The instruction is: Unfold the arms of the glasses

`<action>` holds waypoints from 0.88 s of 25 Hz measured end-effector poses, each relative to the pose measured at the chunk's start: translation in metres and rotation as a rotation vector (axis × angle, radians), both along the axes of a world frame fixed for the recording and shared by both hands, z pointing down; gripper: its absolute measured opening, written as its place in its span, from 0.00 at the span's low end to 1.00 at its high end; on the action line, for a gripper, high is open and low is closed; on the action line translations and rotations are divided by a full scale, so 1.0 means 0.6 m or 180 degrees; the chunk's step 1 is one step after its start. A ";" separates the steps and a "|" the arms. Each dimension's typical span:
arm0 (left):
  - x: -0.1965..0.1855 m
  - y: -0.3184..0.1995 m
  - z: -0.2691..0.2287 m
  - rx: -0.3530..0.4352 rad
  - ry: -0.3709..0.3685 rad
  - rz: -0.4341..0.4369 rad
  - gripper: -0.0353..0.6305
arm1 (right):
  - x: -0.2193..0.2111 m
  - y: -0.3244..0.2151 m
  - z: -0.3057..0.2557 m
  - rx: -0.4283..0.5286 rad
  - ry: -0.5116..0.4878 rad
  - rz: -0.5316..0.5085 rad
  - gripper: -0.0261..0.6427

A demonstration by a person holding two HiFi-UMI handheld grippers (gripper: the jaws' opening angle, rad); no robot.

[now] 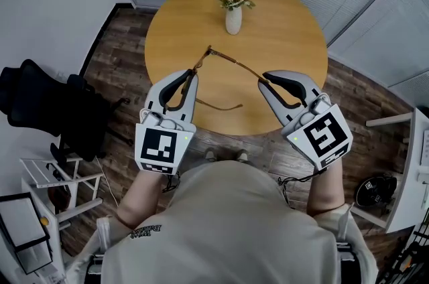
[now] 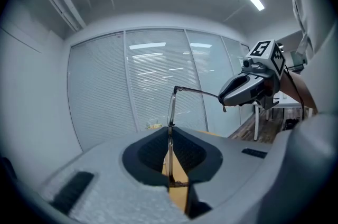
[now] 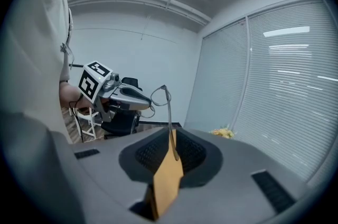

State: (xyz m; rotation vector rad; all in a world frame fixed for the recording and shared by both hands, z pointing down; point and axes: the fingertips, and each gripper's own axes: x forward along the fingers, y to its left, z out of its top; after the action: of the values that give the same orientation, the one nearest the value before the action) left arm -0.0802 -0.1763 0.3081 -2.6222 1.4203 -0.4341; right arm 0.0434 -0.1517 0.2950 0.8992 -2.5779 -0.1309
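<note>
Thin brown-rimmed glasses hang in the air above the round wooden table. My left gripper is shut on the front frame, seen edge-on between its jaws. One arm is swung out and runs to my right gripper, which is shut on its tip. The other arm curves below the frame toward the table's front edge. In the left gripper view the right gripper shows holding the arm's end; in the right gripper view the left gripper shows holding the frame.
A white vase of flowers stands at the table's far middle. A black chair and a white rack are on the floor at the left. White furniture and a small fan are at the right.
</note>
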 end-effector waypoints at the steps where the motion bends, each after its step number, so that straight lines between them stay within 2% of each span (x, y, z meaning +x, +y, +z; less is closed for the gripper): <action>1: -0.004 -0.001 -0.002 0.0023 -0.0004 -0.0026 0.11 | -0.001 0.000 -0.005 0.0008 -0.0052 0.0005 0.10; 5: -0.025 -0.006 -0.022 0.0122 0.0035 -0.0162 0.11 | 0.010 -0.004 -0.038 0.0139 -0.0221 0.0104 0.10; 8: -0.037 -0.010 -0.053 0.0230 0.0106 -0.0218 0.11 | 0.029 -0.011 -0.066 0.0262 -0.0218 0.0273 0.10; 12: -0.050 -0.011 -0.102 0.0361 0.0295 -0.0225 0.11 | 0.046 -0.020 -0.106 0.0397 -0.0337 0.0509 0.10; 17: -0.058 -0.003 -0.163 0.0649 0.0379 -0.0263 0.11 | 0.066 -0.020 -0.173 0.0685 -0.0767 0.0743 0.10; 22: -0.066 0.003 -0.192 0.0727 0.0530 -0.0260 0.11 | 0.085 -0.009 -0.229 0.0878 -0.1208 0.0902 0.10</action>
State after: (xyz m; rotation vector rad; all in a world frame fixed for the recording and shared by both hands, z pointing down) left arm -0.1201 -0.1747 0.1929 -2.4717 1.5284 -0.0563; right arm 0.0943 -0.1570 0.1575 1.5091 -2.7778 -0.2610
